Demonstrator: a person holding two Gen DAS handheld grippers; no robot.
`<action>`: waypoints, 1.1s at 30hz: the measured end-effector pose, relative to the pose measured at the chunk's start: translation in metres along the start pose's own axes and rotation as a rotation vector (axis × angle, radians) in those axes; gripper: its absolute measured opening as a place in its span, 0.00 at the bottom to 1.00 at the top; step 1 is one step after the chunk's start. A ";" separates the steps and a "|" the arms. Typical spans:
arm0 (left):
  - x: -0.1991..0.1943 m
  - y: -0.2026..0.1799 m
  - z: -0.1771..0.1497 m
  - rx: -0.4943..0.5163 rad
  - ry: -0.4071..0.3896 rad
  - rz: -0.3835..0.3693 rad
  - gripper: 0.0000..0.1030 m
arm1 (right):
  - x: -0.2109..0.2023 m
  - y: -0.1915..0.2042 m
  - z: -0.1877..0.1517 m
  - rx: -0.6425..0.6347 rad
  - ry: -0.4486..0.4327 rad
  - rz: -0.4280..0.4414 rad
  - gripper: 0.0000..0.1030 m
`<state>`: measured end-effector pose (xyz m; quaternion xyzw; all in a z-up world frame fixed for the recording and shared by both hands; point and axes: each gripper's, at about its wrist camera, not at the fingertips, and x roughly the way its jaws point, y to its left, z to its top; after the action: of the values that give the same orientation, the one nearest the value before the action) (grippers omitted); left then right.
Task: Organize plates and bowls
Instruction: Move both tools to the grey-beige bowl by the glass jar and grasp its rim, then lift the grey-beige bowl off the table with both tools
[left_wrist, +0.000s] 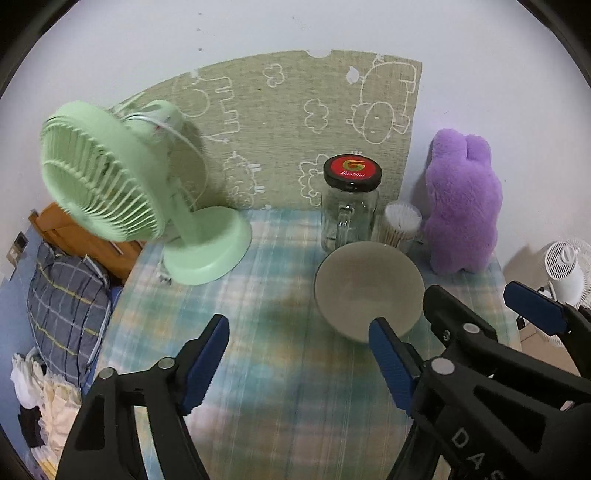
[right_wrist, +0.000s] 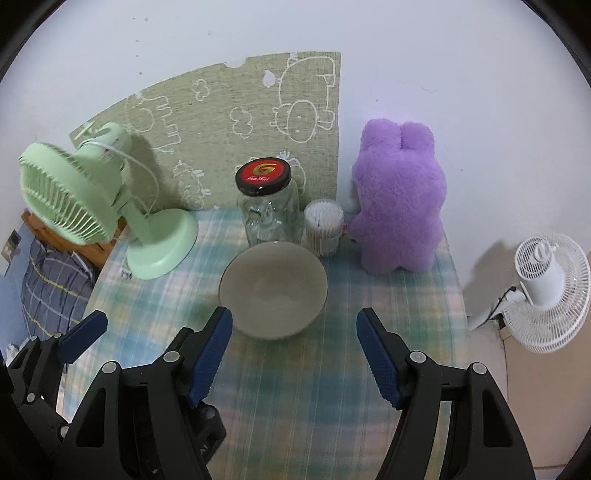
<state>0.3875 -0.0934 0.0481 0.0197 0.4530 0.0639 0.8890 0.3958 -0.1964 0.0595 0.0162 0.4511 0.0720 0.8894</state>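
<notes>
A grey bowl (left_wrist: 367, 286) stands upright on the plaid tablecloth (left_wrist: 266, 332), in front of a glass jar. It also shows in the right wrist view (right_wrist: 273, 290). My left gripper (left_wrist: 299, 343) is open and empty, just left of and in front of the bowl; its right fingertip (left_wrist: 380, 332) overlaps the bowl's near rim. My right gripper (right_wrist: 293, 332) is open and empty, just in front of the bowl. The right gripper also shows at the right edge of the left wrist view (left_wrist: 480, 306). No plate is in view.
A green desk fan (right_wrist: 110, 206) stands at the back left. A glass jar with a red lid (right_wrist: 267, 206), a tub of cotton swabs (right_wrist: 323, 225) and a purple plush toy (right_wrist: 399, 199) line the back. A white fan (right_wrist: 546, 288) stands off the table's right edge.
</notes>
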 end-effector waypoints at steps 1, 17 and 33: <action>0.006 -0.001 0.003 0.000 0.005 -0.003 0.72 | 0.006 -0.001 0.004 0.005 0.002 -0.002 0.71; 0.103 -0.022 0.029 0.011 0.076 -0.023 0.45 | 0.103 -0.029 0.032 0.070 0.047 -0.047 0.70; 0.134 -0.019 0.022 0.023 0.108 -0.022 0.18 | 0.152 -0.029 0.026 0.076 0.105 -0.055 0.19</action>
<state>0.4849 -0.0938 -0.0486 0.0216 0.5011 0.0498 0.8637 0.5085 -0.2019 -0.0499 0.0336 0.4997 0.0315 0.8650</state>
